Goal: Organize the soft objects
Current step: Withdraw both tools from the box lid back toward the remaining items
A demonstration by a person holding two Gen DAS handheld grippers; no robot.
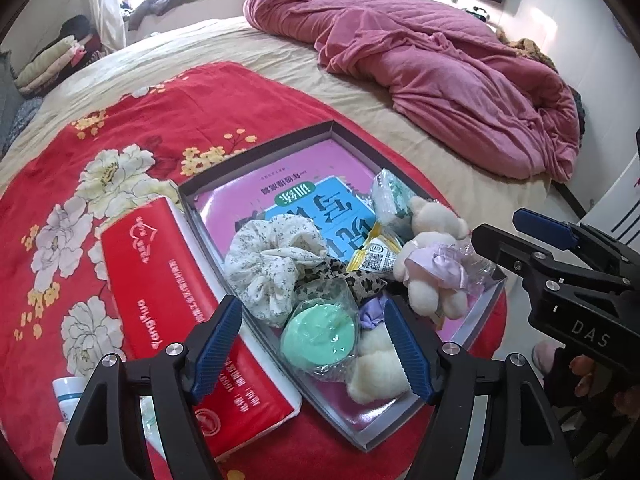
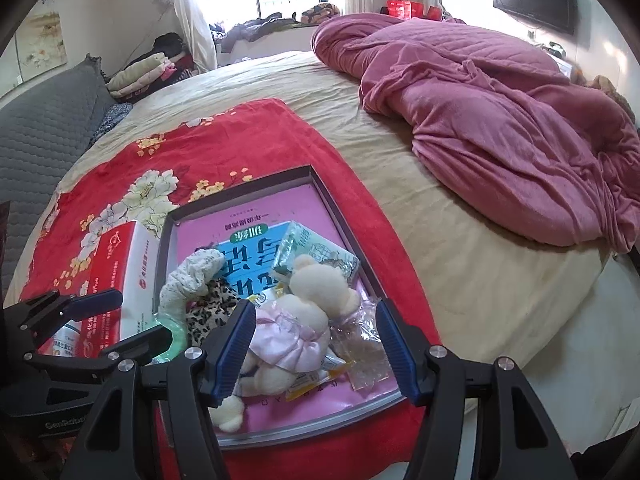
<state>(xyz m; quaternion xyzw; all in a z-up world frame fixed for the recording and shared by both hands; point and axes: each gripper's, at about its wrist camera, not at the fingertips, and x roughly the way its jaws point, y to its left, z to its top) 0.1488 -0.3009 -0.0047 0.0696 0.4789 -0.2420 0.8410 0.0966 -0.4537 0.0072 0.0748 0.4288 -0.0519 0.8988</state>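
Observation:
A grey tray (image 1: 256, 148) on a red floral cloth holds a pink book and soft things. My left gripper (image 1: 312, 320) hangs open just above a mint-green wrapped round pad (image 1: 318, 340); its pads stand on either side of it without touching. A white floral scrunchie (image 1: 272, 268), a leopard scrunchie (image 1: 356, 280) and a cream fluffy piece (image 1: 376, 368) lie around it. A cream plush bear (image 2: 316, 292) in a lilac dress lies in the tray's near right part. My right gripper (image 2: 314, 336) hovers open over the bear, holding nothing.
A red tissue pack (image 1: 168, 300) lies against the tray's left side, with a white tube (image 1: 68, 392) near it. A yellow sachet (image 1: 376, 256) and a green-white packet (image 1: 390, 196) sit in the tray. A crumpled pink quilt (image 1: 440, 60) covers the bed's far right.

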